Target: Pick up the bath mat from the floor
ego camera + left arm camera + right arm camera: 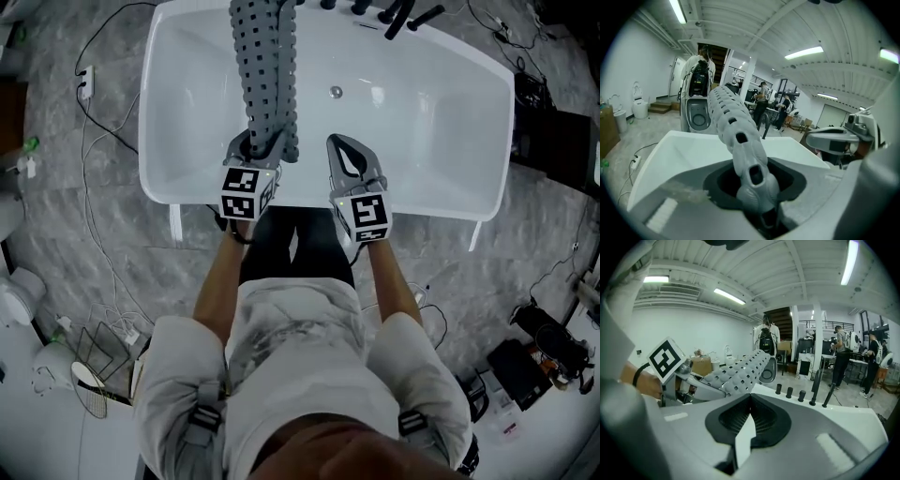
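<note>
The grey bath mat (pixel 265 66), studded with holes, hangs off the floor and runs from my left gripper (pixel 259 142) up over the white bathtub (pixel 422 122). The left gripper is shut on the mat's near end. In the left gripper view the mat (pixel 736 133) is bunched between the jaws of the left gripper (pixel 758 190) and stretches away over the tub (pixel 670 154). My right gripper (pixel 339 148) is beside it to the right, shut, with nothing in it and no contact with the mat. From the right gripper view the mat (pixel 740 371) lies to the left of the right gripper (pixel 750 401).
Black taps (pixel 398 14) line the tub's far rim. Cables and a power strip (pixel 84 82) lie on the marble floor at left. Black equipment (pixel 539 352) sits at right. The person's legs (pixel 295 244) stand against the tub's near rim. People (pixel 841 355) stand far behind.
</note>
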`<state>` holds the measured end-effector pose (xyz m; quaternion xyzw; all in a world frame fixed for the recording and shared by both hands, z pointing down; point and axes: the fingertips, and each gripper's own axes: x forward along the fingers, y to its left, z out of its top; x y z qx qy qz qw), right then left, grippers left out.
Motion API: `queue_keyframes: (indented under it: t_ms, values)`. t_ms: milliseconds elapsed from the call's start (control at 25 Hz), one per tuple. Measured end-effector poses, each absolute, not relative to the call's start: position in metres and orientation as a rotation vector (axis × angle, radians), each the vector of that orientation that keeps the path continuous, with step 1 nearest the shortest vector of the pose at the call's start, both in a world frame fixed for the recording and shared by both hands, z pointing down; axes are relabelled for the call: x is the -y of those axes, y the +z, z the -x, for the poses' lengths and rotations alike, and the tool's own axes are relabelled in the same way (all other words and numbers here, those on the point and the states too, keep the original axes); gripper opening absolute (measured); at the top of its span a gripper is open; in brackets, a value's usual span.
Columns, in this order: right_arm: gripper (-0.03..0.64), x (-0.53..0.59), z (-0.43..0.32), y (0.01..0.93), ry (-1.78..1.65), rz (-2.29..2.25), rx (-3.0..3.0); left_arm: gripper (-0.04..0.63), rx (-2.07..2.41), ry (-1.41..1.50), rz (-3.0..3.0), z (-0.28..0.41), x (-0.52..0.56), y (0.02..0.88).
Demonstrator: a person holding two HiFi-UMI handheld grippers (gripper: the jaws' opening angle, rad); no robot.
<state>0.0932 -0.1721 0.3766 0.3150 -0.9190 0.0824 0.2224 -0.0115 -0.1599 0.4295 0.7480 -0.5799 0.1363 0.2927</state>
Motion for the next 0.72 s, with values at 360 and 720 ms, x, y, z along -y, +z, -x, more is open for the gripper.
queue_keyframes:
  t_ms: [360, 720]
  values:
    - [0.002, 0.167, -0.091, 0.285, 0.084, -0.894, 2.621, 0.146, 1.595, 0.301, -2.093, 0.022, 0.150, 0.332]
    - [0.002, 0.156, -0.108, 0.212, 0.001, -0.931, 2.679, 0.146, 1.621, 0.273, -2.169, 0.019, 0.129, 0.264]
